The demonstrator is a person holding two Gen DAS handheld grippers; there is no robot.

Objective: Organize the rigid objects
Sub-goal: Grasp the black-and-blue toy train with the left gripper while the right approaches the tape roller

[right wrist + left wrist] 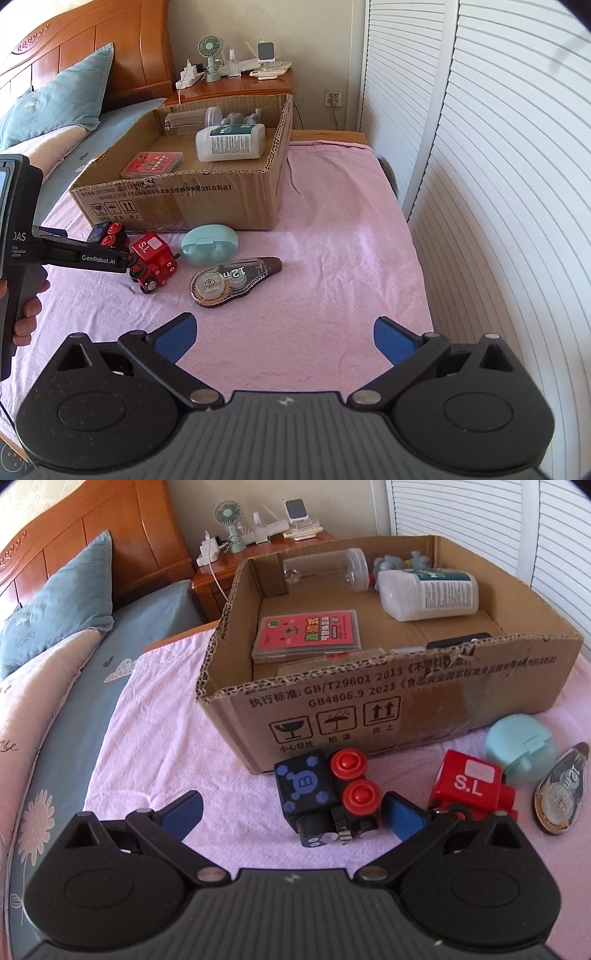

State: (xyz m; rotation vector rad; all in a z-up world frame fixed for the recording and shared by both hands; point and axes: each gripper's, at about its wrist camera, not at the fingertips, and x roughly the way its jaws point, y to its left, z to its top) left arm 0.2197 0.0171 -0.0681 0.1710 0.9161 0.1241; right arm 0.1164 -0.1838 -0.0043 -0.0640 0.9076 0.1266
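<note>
The left hand-held gripper [295,808] stood wide around the black toy train [325,794], nose toward 6 o'clock, cardboard box [369,709] just behind.

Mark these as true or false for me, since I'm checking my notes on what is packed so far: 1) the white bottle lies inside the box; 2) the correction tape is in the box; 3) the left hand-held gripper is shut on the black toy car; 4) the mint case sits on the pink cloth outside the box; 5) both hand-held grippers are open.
1) True: the white bottle lies on its side inside the cardboard box.
2) False: the correction tape lies on the pink cloth, in front of the box.
3) False: the left hand-held gripper is open, its fingers either side of the black toy car.
4) True: the mint case sits outside, near the box front.
5) True: the right hand-held gripper is also open, holding nothing.
</note>
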